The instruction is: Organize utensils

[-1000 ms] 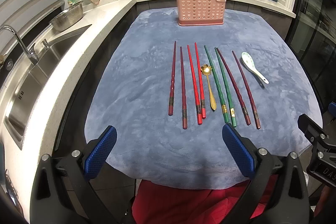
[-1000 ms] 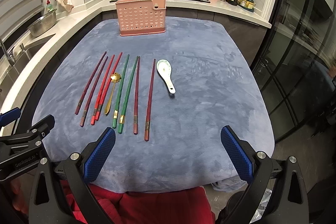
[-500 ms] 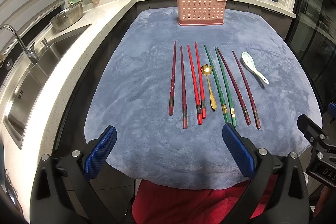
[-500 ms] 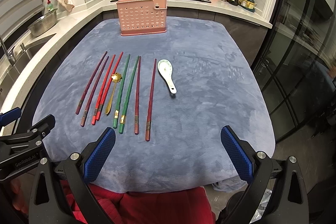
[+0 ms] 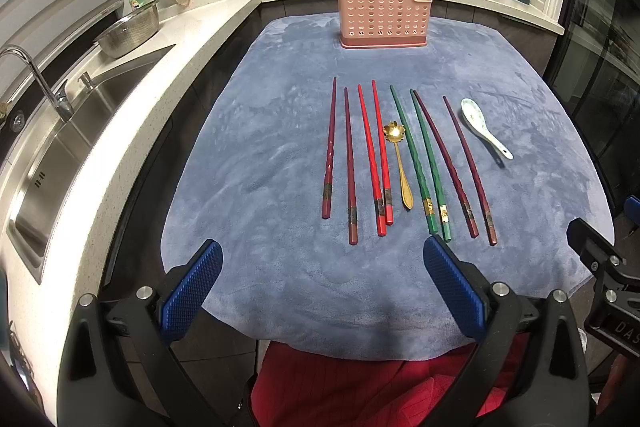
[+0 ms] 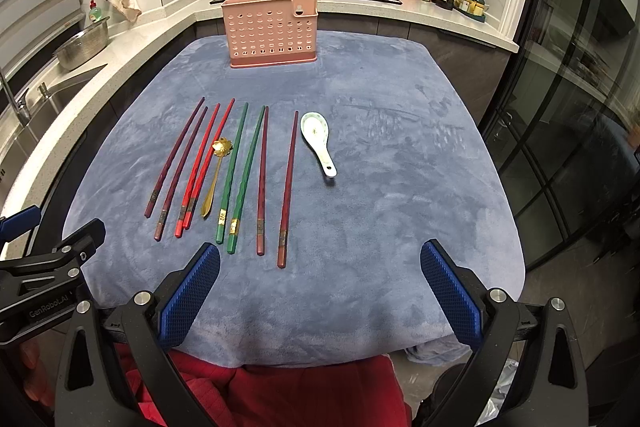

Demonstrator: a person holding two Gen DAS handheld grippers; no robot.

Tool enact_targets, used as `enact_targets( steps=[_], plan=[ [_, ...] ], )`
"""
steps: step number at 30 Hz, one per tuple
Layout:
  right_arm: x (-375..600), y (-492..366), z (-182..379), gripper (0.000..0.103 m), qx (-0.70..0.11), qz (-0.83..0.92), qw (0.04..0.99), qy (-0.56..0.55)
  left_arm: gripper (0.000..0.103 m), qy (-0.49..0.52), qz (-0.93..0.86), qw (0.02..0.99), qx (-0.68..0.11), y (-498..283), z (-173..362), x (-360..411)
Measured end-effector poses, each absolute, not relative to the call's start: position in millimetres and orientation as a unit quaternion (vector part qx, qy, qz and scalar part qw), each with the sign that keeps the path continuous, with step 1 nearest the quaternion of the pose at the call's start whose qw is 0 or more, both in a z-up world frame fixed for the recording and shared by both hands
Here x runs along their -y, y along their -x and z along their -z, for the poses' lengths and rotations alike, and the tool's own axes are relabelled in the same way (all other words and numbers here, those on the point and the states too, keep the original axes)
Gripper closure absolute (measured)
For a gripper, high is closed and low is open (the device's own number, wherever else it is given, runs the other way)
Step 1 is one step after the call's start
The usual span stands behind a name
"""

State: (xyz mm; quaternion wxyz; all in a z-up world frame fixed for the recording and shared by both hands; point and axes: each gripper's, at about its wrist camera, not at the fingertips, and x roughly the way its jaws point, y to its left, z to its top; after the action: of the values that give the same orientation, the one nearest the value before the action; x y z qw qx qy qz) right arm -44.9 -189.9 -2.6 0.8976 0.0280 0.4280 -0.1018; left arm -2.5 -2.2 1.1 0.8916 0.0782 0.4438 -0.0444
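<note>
The surface (image 5: 260, 155) is covered by a blue-grey cloth (image 5: 280, 267). On it lie eight chopsticks (image 5: 376, 163), a gold spoon (image 5: 400, 163) and a white spoon (image 5: 482, 127) in a row. A pink holder (image 5: 382, 13) stands upright at the far end.

Each hand-held gripper (image 5: 320, 291) (image 6: 320, 291) has 2 black arms, silver screws and blue textured pads (image 5: 192, 291).

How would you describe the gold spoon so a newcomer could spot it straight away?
Start at the pink perforated holder at the far end of the blue cloth, then come nearer to the row of chopsticks. The gold spoon lies in that row between the bright red pair and the green pair. It alone is shiny metal, shorter than the chopsticks, with a flower-shaped bowl.
</note>
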Motion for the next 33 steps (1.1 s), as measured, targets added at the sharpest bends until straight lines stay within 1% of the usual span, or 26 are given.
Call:
enact_targets(
  steps=[33],
  plan=[
    [183,42,4,0.007,-0.429,0.099,0.897,-0.029,0.007,-0.077,0.045,0.891,-0.444,2,-1,2]
  ],
)
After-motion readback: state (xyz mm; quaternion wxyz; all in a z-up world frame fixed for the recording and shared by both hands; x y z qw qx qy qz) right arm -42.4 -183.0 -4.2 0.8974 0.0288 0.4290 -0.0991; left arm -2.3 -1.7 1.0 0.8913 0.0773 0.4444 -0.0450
